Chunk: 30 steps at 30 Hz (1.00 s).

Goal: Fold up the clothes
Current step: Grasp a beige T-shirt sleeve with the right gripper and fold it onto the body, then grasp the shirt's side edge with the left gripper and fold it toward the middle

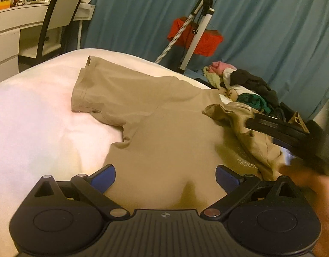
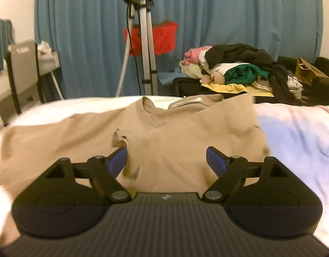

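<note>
A tan T-shirt (image 1: pixel 164 124) lies on the white bed (image 1: pixel 35 111), one sleeve spread to the left. Its right side is folded over the body, with small white lettering showing. My left gripper (image 1: pixel 165 176) is open just above the shirt's body. My right gripper shows in the left wrist view (image 1: pixel 293 132) as a blurred black shape over the folded part. In the right wrist view the shirt (image 2: pixel 186 128) fills the middle, collar at the far side. My right gripper (image 2: pixel 166 160) is open, with the folded sleeve's edge lying against its left fingertip (image 2: pixel 119 158).
A pile of mixed clothes (image 2: pixel 231 66) lies on a dark case beyond the bed. A garment steamer stand (image 2: pixel 147 53) and a red cloth (image 2: pixel 160 38) stand before the blue curtain. A chair (image 1: pixel 59 17) and white desk (image 1: pixel 12 21) are at the left.
</note>
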Motion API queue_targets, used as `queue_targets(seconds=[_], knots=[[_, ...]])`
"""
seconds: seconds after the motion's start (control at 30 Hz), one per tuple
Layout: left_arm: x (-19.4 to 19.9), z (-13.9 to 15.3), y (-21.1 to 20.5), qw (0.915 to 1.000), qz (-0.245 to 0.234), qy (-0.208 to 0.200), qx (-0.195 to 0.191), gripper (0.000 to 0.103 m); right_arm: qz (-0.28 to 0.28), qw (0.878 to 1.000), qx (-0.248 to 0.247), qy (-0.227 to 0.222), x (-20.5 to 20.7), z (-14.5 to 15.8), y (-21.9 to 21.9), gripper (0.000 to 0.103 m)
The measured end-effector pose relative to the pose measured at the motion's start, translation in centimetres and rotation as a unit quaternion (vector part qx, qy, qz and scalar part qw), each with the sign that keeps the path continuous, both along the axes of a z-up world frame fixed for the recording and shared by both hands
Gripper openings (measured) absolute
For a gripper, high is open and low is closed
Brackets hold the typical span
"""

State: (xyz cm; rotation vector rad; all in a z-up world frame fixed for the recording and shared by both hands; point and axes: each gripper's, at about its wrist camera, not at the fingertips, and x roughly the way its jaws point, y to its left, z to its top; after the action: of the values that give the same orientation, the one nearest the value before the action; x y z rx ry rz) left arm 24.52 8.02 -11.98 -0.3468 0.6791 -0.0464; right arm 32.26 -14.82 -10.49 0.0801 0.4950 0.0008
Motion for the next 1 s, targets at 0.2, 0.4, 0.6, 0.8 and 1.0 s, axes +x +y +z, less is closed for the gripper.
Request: queue_targets(seconds=[0.2,0.4,0.6,0.8,1.0], knots=[[-2.2,0.9,-1.8,0.9991,-0.032,-0.008,0.027,0.101,0.014,0.999,0.032,-0.011,-12.4,3.6,-3.0,0.082],[-6.8,2.0,-4.1,0.9955,-0.080,-0.017,0.047,0.101,0.007,0.998,0.062,-0.006,-24.9,4.6,-6.7,0.082],[-11.5,3.0,-6.8,0.9876,-0.135,-0.025,0.076,0.097,-0.025,0.993,0.117,-0.008,-31.7,4.3,-10.7,0.082],[-13.6,2.4,-10.3,0.9819,-0.179,0.022,0.059,0.089,-0.092,0.986,0.119,-0.069,-36.1,6.3,-16.9,0.082],[-15.4,2.0,-17.8,0.9667,-0.243,0.060,0.055,0.082,-0.211,0.963,0.138,-0.092,-39.1,5.7,-23.7,0.084]])
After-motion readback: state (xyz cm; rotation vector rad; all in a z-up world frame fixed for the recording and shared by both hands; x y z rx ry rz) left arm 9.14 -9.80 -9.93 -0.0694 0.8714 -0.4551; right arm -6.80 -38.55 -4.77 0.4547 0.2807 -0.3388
